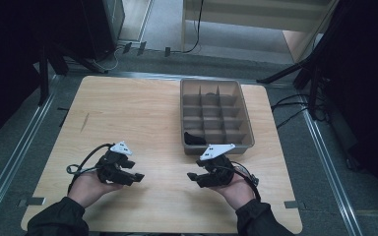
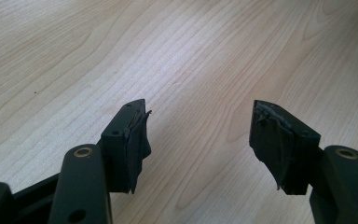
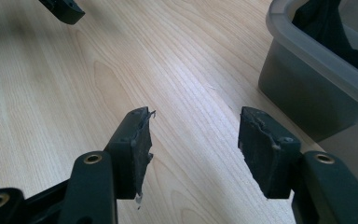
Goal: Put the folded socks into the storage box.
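Two grippers rest low over the near part of the wooden table [image 1: 142, 113], one in each of the person's hands, tips turned toward each other. The left gripper [image 1: 137, 178] has its jaws spread wide with bare wood between them, and the right gripper [image 1: 193, 176] likewise stands apart and empty. Just beyond the right gripper, toward the far right, sits the grey divided tray [image 1: 246, 129], and a dark, soft-looking item [image 1: 193, 138] lies in its near-left compartment; another dark item [image 1: 209, 93] sits in a far compartment. With both tools empty and spread, the right one seems placed for a short reach into that near compartment.
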Demonstrator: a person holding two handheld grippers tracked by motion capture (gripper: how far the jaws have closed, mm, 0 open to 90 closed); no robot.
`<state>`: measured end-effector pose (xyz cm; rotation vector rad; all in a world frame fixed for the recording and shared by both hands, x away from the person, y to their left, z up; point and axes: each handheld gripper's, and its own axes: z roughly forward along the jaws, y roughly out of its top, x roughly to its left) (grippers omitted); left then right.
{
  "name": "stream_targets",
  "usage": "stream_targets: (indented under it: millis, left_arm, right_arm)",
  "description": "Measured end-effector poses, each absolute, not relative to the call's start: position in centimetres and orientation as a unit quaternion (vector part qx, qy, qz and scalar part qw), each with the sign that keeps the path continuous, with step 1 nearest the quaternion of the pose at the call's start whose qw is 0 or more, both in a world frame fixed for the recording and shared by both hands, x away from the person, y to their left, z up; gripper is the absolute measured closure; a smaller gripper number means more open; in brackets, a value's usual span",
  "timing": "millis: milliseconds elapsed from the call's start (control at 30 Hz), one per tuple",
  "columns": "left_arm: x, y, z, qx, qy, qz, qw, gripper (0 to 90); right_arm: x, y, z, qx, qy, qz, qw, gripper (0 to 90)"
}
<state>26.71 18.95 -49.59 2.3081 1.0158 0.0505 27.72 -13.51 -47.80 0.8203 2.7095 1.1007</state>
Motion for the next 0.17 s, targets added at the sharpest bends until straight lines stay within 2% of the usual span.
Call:
stream_targets:
  millis: [167]
  left_arm:
    - [26.73,18.93,-49.62,0.872,0.384,0.020,0.304,36.0]
  right_arm:
    - [27.73,-13.54,-47.80,0.270,0.891,0.362,0.052,44.0]
